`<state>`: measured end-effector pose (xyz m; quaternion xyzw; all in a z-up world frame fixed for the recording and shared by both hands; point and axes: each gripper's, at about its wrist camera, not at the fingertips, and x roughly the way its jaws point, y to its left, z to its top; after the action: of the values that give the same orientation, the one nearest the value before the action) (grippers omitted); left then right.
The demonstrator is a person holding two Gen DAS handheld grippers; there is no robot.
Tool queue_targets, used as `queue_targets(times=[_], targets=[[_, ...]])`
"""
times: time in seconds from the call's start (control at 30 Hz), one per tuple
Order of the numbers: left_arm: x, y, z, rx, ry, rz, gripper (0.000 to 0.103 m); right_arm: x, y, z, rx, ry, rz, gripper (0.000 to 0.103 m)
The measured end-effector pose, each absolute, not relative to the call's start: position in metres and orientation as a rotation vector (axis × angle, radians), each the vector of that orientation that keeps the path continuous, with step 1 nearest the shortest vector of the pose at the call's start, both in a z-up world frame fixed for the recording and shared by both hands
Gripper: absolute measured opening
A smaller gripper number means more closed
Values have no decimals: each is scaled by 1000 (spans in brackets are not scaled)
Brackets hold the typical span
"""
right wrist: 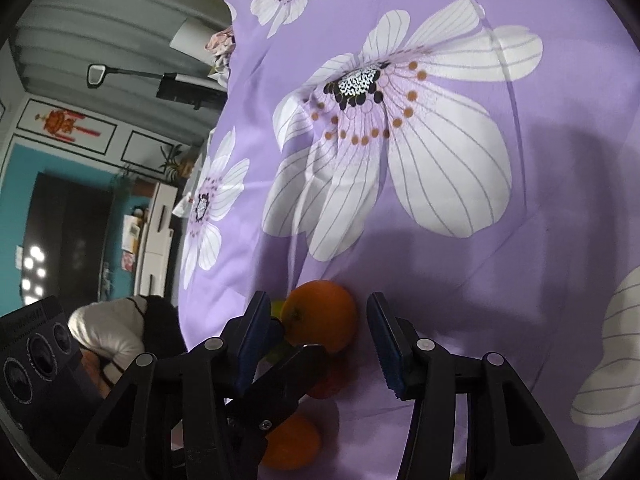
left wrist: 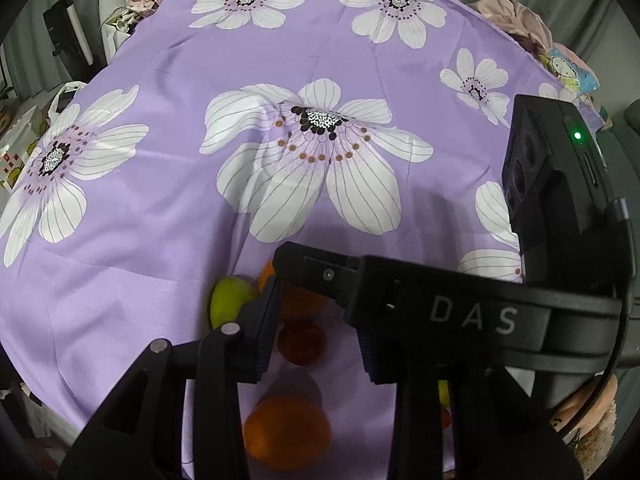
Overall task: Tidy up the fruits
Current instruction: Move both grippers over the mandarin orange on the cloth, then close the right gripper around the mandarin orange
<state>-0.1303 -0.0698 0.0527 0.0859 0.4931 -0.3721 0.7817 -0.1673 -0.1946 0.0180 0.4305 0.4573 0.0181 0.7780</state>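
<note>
Fruits lie in a cluster on a purple flowered cloth [left wrist: 160, 208]. In the left wrist view I see a green fruit [left wrist: 228, 300], an orange [left wrist: 304, 300] partly hidden by the other gripper, a red fruit [left wrist: 302, 342] and a near orange [left wrist: 286, 432]. My left gripper [left wrist: 316, 340] is open with the red fruit between its fingers, not clamped. In the right wrist view my right gripper [right wrist: 320, 344] is open, with an orange [right wrist: 320, 316] between its fingers. A red fruit [right wrist: 332, 376] and another orange [right wrist: 292, 444] lie below it. The left gripper's finger [right wrist: 280, 384] crosses in front.
The right gripper's body [left wrist: 480, 312] with its camera block [left wrist: 552, 176] crosses the left wrist view over the fruits. Bundled cloth and bags [left wrist: 516, 16] sit at the table's far edges. A room with a teal wall [right wrist: 24, 184] lies off the table's left side.
</note>
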Motion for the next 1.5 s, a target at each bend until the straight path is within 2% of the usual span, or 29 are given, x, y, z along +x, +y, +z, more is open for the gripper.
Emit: queue_targets(times=[0.17,0.33,0.4,0.47,0.7,1.0,1.23,1.43,1.5], targets=[[-134,-73,52,217,1051,-811,33,-170,-191,25,886,979,15,41],[-141,-78,57,187,1022,-872,34,-180,-197,35,870,967,-41,40],[-145,-82,60,133,1017,-926,33,-186,-201,43,849,956,-77,40],[-145,-85,63,51,1037,-1004,19,-193,-207,51,859,930,-65,33],[-153,-102,62,65,1060,-1045,20,-204,-221,49,877,944,-135,33],[-136,-91,55,106,1070,-936,24,-204,-232,46,855,927,-233,33],[-146,-92,55,172,1056,-938,32,-199,-226,42,879,950,-177,35],[-142,-90,52,200,1058,-902,44,-198,-223,40,888,953,-148,39],[-141,-92,47,199,1080,-899,44,-196,-221,39,887,954,-143,41]])
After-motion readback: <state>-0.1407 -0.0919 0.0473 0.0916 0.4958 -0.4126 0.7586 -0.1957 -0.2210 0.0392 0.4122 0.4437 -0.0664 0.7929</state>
